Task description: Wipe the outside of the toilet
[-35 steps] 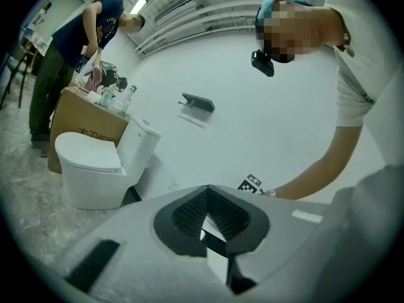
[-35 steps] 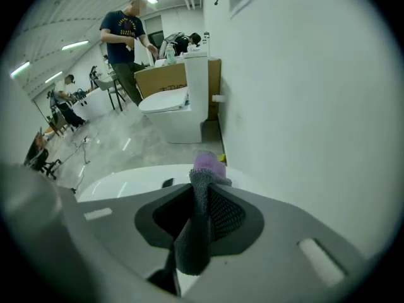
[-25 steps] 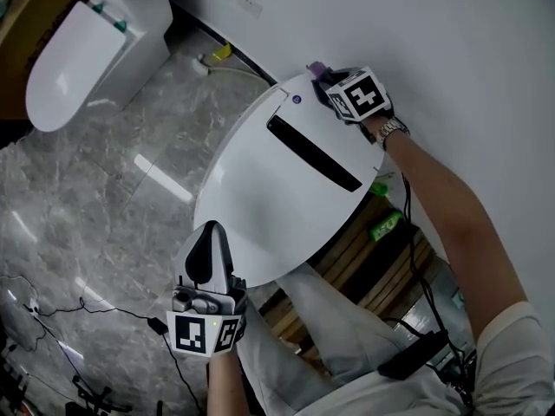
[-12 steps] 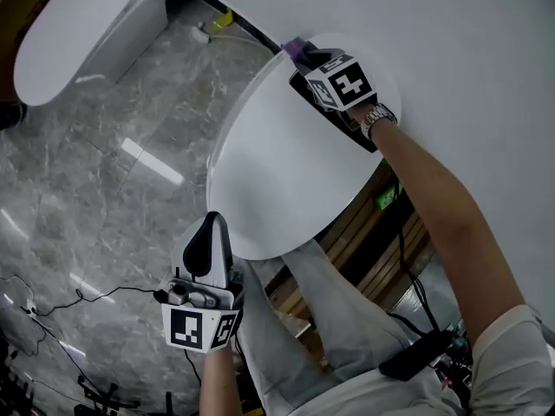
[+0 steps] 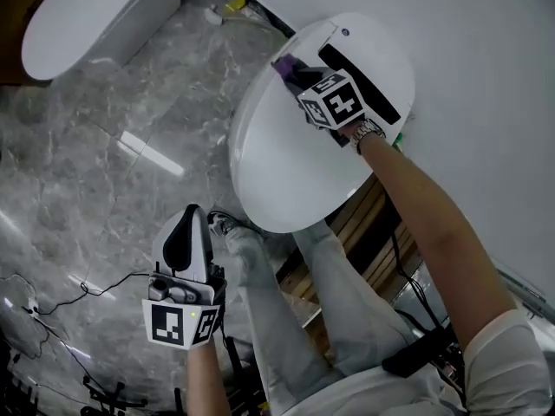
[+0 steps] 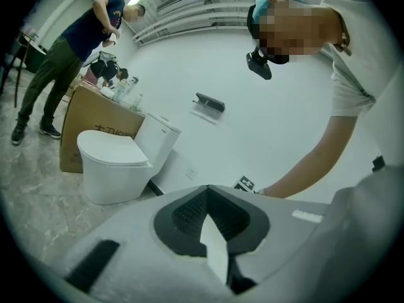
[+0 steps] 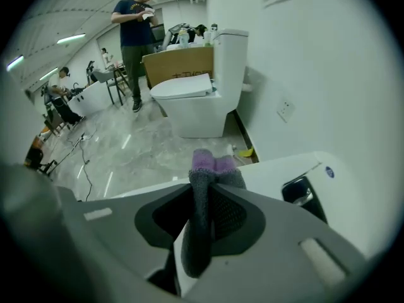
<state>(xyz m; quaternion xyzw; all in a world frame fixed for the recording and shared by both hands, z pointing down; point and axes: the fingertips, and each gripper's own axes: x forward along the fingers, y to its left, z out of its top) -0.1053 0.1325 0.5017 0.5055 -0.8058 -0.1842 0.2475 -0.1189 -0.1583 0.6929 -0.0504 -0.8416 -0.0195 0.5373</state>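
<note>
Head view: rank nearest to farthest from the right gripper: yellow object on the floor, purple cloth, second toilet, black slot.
1. purple cloth, in the right gripper's jaws.
2. black slot, just beside it on the toilet top.
3. yellow object, floor by the wall.
4. second toilet, far upper left.

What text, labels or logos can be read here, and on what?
No text is legible.
Cardboard box: dark print, too blurred to read.
Toilet lid: blue round logo, too small to read.
</note>
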